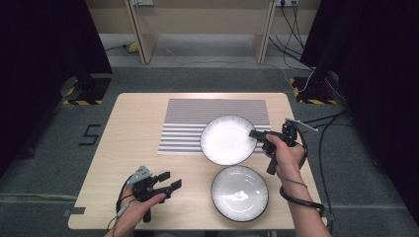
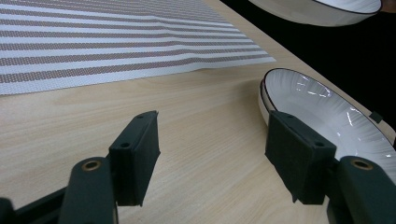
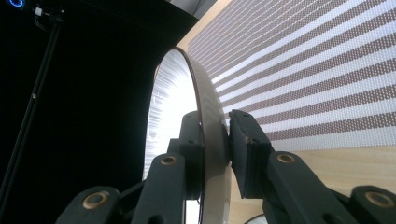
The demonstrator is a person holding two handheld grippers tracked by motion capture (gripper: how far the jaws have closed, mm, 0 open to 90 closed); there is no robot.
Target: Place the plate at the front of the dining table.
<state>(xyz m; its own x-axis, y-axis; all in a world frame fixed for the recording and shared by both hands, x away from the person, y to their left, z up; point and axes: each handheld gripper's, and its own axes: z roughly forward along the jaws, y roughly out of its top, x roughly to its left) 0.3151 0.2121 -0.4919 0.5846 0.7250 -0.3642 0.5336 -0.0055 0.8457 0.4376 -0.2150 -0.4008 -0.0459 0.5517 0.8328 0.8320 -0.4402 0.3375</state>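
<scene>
While gripped by the right tool point(image 1: 256, 134), the round ribbed plate point(image 1: 227, 140) gleams.

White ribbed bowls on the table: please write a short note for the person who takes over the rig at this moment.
Right hand-held gripper: shut on the rim of the far white ribbed bowl with a dark rim, which it holds above the grey striped placemat.
Left hand-held gripper: open, holding nothing, low over the light wooden table.
Near white ribbed bowl: resting on the table, untouched.
Done: one bowl gripped.
Left: probably set it down or stack it; the goal is unclear.
</scene>
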